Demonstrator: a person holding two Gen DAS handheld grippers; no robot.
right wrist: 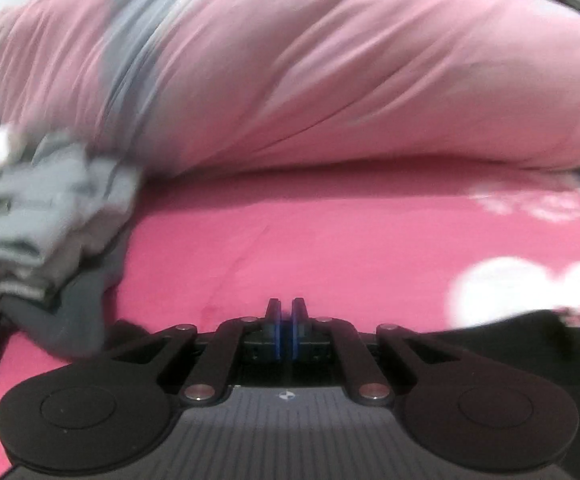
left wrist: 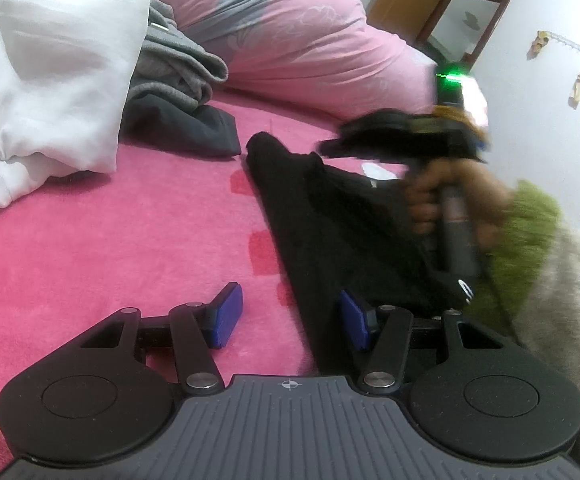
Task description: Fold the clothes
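Note:
A black garment [left wrist: 330,216] lies in a long strip on the pink bed sheet [left wrist: 129,240]; its edge shows at the lower right in the right wrist view [right wrist: 530,344]. My left gripper [left wrist: 290,316] is open low over the garment's near end. Its right pad [left wrist: 354,320] is over the black cloth and its left pad [left wrist: 225,316] over the bare sheet. A hand [left wrist: 426,200] holds my right gripper [left wrist: 326,146], blurred, above the garment's far part. In its own view the right gripper [right wrist: 285,308] is shut, with nothing seen between the pads.
A pile of grey clothes [left wrist: 177,92] [right wrist: 49,220] lies at the back left beside white bedding [left wrist: 49,60]. A rolled pink and grey duvet [left wrist: 310,52] [right wrist: 330,72] lines the far side. A green fuzzy sleeve [left wrist: 522,232] is at the right, and a wooden cabinet [left wrist: 430,0] stands behind.

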